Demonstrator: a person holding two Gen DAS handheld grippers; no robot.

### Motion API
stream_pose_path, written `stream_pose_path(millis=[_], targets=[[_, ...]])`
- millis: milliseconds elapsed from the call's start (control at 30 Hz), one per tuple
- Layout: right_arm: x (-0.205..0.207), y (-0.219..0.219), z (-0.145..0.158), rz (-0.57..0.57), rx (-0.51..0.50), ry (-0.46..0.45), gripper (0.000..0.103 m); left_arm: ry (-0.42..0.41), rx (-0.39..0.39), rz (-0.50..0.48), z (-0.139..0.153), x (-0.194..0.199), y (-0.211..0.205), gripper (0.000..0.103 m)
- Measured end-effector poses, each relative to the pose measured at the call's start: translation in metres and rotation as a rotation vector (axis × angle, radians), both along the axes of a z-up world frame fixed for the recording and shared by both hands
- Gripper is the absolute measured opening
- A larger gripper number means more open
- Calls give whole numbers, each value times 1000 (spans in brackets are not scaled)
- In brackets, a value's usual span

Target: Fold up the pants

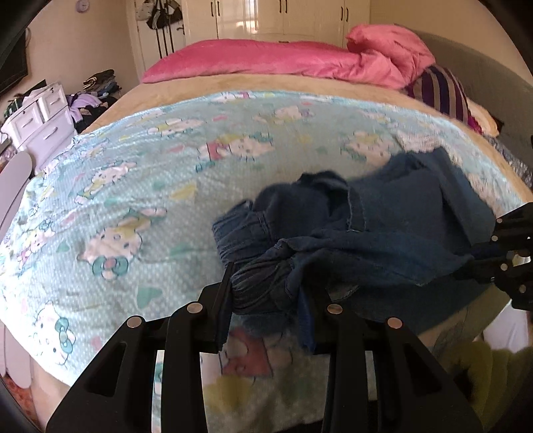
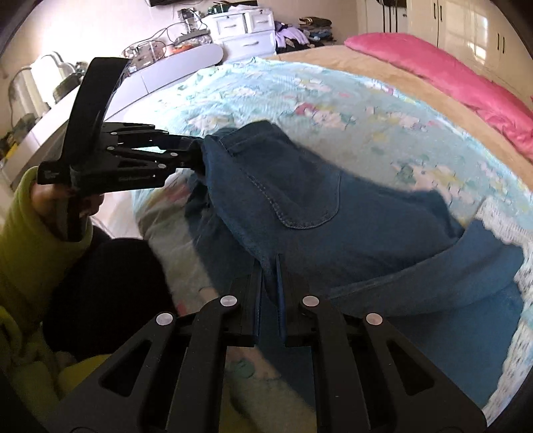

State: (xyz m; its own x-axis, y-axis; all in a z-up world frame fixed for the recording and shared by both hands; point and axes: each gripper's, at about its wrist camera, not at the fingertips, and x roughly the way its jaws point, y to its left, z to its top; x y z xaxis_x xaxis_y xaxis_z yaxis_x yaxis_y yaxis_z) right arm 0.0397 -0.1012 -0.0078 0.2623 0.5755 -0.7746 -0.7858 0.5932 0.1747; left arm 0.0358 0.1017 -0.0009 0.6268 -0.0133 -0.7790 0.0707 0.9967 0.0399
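Both grippers are clenching the denim jeans (image 2: 299, 206) at lower centre: left gripper (image 1: 266, 286) bunching the waistband, right gripper (image 2: 269, 283) pinching an edge, stretching them over the bed (image 1: 133, 186) for folding

Daylight, bright, soft and even in both views; hard shadows few. Glare on the glossy wardrobe doors (image 1: 273, 16), blown out to white in the right wrist view too. Strong fisheye: bed edge bows, dark vignette in the corners. Motion blur smears the cartoon blanket (image 1: 133, 186) print and the jeans (image 2: 299, 206) edges. Gripper arms at the bottom stay sharp. Far room detail soft, slightly noisy.
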Motion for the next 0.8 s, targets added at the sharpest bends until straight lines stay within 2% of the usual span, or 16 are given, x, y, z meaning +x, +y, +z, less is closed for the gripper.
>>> stream_pose_path(millis=[100, 200, 333, 433, 533, 600, 700, 800], targets=[[-6, 4, -7, 12, -34, -21, 4, 18, 8, -1, -5, -5, 1, 34], [-7, 7, -15, 22, -36, 3, 4, 34, 7, 11, -7, -10, 3, 37], [-8, 7, -19, 26, -31, 16, 4, 56, -6, 33, -9, -19, 10, 46], [-10, 7, -18, 38, -22, 17, 4, 69, 2, 53, -6, -33, 15, 46], [-11, 10, -23, 46, -30, 23, 5, 83, 74, 104, -4, -45, 20, 46], [-11, 11, -25, 46, -34, 32, 6, 80, 81, 140, 1, -51, 26, 39], [-15, 13, -27, 68, -29, 35, 8, 20, 1, 146, 23, -55, 27, 35], [-17, 16, -28, 83, -29, 52, 11, -45, -138, 91, 42, -39, 10, 35]])
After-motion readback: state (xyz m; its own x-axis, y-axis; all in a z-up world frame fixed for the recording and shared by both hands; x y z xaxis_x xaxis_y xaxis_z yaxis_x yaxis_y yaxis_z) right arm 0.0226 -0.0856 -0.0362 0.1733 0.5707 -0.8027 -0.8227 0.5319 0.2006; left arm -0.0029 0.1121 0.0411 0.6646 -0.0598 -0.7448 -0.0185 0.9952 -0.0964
